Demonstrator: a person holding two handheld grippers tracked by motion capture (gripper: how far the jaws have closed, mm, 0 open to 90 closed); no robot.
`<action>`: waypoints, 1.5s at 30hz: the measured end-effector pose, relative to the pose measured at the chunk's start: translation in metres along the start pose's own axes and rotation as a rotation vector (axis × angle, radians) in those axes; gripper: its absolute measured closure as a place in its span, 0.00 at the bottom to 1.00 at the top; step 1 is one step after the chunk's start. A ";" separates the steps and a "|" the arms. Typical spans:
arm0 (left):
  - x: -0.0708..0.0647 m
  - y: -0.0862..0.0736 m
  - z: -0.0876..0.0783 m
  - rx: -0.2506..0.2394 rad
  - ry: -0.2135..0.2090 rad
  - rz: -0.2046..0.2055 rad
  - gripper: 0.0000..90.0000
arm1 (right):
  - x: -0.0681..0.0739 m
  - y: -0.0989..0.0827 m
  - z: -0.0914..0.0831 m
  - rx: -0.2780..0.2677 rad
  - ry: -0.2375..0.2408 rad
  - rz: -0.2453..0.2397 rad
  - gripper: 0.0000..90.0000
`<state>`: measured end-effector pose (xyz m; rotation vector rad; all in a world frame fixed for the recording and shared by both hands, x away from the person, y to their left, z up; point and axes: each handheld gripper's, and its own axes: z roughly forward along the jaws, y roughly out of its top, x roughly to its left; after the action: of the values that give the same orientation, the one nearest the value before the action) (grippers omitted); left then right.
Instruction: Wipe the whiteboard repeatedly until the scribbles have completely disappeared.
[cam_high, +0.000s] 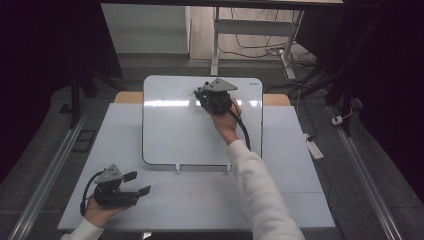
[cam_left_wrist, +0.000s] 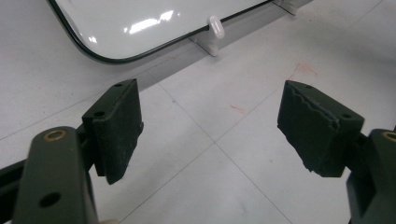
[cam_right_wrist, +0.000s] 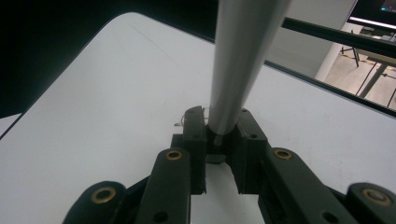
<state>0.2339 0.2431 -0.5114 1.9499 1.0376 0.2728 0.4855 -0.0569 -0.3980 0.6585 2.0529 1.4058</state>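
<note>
Grey marker (cam_right_wrist: 233, 65) clamped in right gripper (cam_right_wrist: 219, 140) over whiteboard (cam_high: 170, 135).

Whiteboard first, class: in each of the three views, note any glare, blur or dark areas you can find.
High view: a bright glare band crosses the glossy white whiteboard; the room's sides are near black. Left gripper view: ceiling-light reflections on the board, the near black left gripper jaws soft. Right gripper view: the grey cylindrical marker clamped in the right gripper is blurred; upper left corner dark.
</note>
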 end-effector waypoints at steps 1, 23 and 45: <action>0.000 0.000 0.000 0.000 0.001 0.000 0.25 | -0.002 0.001 0.000 -0.010 -0.011 0.013 0.86; 0.001 0.000 0.000 0.000 -0.004 0.000 0.25 | 0.007 0.011 0.012 0.012 0.010 -0.008 0.86; 0.001 0.000 0.000 0.000 -0.001 0.000 0.25 | 0.007 0.011 0.011 0.002 -0.018 0.009 0.86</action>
<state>0.2347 0.2432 -0.5115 1.9499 1.0373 0.2711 0.4889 -0.0414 -0.3919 0.6798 2.0401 1.3981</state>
